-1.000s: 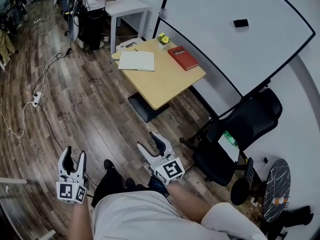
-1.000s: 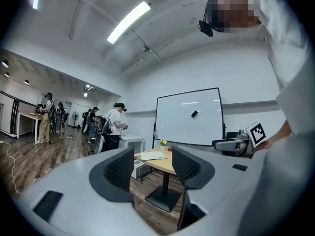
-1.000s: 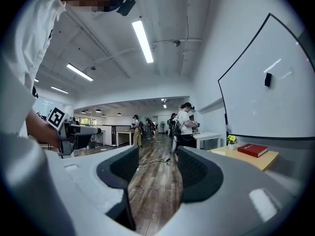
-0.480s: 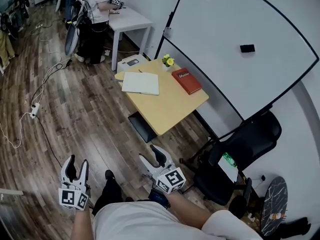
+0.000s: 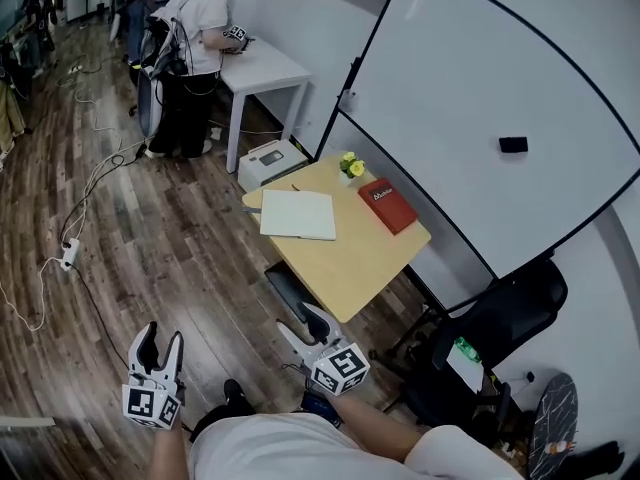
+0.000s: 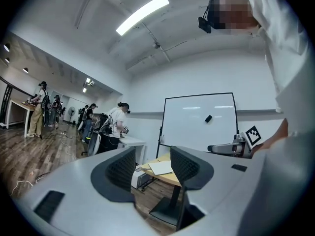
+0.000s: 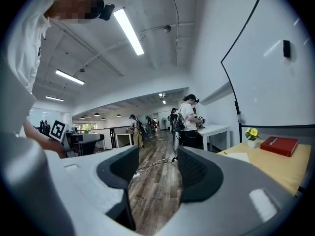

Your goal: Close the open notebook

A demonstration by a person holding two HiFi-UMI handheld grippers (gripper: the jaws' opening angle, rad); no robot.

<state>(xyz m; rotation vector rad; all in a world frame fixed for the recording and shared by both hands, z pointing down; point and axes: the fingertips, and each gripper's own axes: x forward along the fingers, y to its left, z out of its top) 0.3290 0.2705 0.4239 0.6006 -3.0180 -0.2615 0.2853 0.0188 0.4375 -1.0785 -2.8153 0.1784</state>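
Note:
The open notebook (image 5: 298, 214) lies flat, white pages up, on a small wooden table (image 5: 352, 264) ahead of me. It also shows far off between the left jaws, notebook (image 6: 160, 167). The right gripper view catches its edge, notebook (image 7: 238, 157). My left gripper (image 5: 161, 340) is held level over the floor, well short of the table. Its jaws are closing with nothing between them. My right gripper (image 5: 303, 323) stands open and empty just before the table's near corner.
A red book (image 5: 388, 205) and a small flower pot (image 5: 351, 165) share the table. A whiteboard (image 5: 470, 118) runs along the right, with a black office chair (image 5: 495, 313) beside it. A white box (image 5: 270, 160), floor cables (image 5: 70, 253) and a person (image 5: 195, 28) at a white desk lie beyond.
Both grippers have been carried forward over the floor. The table and notebook now sit lower and nearer in the head view. Nothing has been touched.

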